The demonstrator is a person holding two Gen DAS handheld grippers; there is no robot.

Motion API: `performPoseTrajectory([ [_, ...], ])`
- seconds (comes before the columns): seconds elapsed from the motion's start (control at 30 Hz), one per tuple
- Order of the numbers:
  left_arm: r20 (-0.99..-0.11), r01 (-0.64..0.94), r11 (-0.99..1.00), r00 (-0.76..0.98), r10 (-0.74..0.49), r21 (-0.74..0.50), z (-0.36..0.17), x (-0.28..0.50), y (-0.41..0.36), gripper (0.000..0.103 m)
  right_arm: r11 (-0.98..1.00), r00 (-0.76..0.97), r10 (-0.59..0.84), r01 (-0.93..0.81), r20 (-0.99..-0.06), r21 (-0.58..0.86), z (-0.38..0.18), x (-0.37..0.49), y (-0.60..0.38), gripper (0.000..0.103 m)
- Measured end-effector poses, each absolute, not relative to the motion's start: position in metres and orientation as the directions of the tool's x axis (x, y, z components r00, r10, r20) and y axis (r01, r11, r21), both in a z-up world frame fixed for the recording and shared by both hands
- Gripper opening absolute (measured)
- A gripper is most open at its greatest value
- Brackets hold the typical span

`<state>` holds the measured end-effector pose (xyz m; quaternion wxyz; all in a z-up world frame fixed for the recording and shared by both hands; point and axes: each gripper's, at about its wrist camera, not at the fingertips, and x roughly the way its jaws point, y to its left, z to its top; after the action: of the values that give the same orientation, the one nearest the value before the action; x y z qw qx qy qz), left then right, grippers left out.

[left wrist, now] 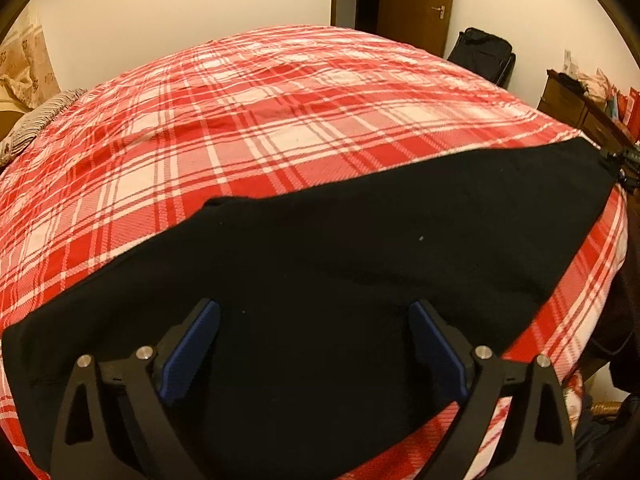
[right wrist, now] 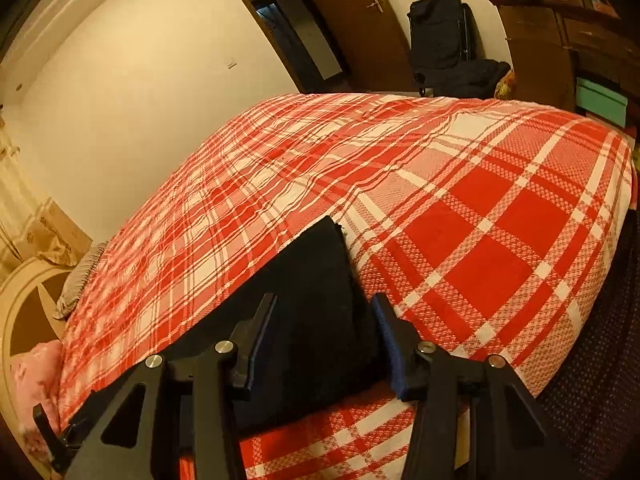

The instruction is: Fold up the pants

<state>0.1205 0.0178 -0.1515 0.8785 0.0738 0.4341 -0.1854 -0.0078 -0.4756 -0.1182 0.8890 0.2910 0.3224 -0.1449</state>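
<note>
The black pants point(left wrist: 340, 248) lie flat along the near edge of a bed with a red and white plaid cover point(left wrist: 248, 112). My left gripper point(left wrist: 314, 312) is open, its blue-padded fingers spread wide just above the wide end of the pants. In the right wrist view the narrow leg end of the pants point(right wrist: 316, 280) lies on the cover point(right wrist: 460, 208). My right gripper point(right wrist: 324, 304) is open, its fingers on either side of that leg end. The right gripper's tip shows at the far right edge of the left wrist view point(left wrist: 624, 160).
A striped pillow point(left wrist: 40, 120) lies at the head of the bed on the left. A wooden door point(left wrist: 416, 0), a black bag point(left wrist: 484, 54) and a wooden dresser point(left wrist: 580, 108) stand beyond the bed. The bed's near edge drops off at the right point(right wrist: 592, 320).
</note>
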Motion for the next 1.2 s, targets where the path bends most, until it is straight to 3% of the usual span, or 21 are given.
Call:
performPoseTrajectory([
  [0.03, -0.787, 0.394, 0.919, 0.558, -0.264, -0.029, -0.149, 0.12, 0.017, 0.098, 0.783, 0.753, -0.064, 0.444, -0.654, 0.435, -0.119, -0.008, -0.477, 0.048],
  [0.1, -0.787, 0.404, 0.914, 0.557, -0.264, -0.021, -0.147, 0.12, 0.013, 0.098, 0.764, 0.757, -0.061, 0.454, -0.65, 0.458, -0.12, -0.011, -0.483, 0.037],
  [0.17, -0.789, 0.418, 0.908, 0.552, -0.271, -0.02, -0.145, 0.122, 0.008, 0.098, 0.75, 0.764, -0.044, 0.451, -0.643, 0.484, -0.12, -0.014, -0.488, 0.034],
  [0.43, -0.799, 0.412, 0.911, 0.543, -0.258, -0.014, -0.157, 0.133, 0.003, 0.098, 0.706, 0.769, -0.027, 0.466, -0.638, 0.532, -0.119, -0.017, -0.495, 0.033],
  [0.63, -0.797, 0.412, 0.911, 0.548, -0.254, -0.007, -0.159, 0.132, 0.004, 0.098, 0.749, 0.76, -0.022, 0.443, -0.649, 0.492, -0.119, -0.011, -0.483, 0.033],
  [0.77, -0.795, 0.414, 0.91, 0.542, -0.271, -0.028, -0.154, 0.131, 0.005, 0.098, 0.748, 0.761, -0.028, 0.446, -0.648, 0.491, -0.122, -0.011, -0.484, 0.022],
  [0.93, -0.786, 0.432, 0.899, 0.533, -0.313, -0.065, -0.143, 0.126, 0.0, 0.098, 0.744, 0.782, -0.03, 0.433, -0.623, 0.508, -0.117, -0.014, -0.483, 0.017],
  [1.2, -0.738, 0.498, 0.852, 0.514, -0.438, -0.159, -0.108, 0.123, -0.023, 0.098, 0.927, 0.83, -0.047, 0.243, -0.555, 0.285, -0.056, -0.002, -0.39, 0.015],
])
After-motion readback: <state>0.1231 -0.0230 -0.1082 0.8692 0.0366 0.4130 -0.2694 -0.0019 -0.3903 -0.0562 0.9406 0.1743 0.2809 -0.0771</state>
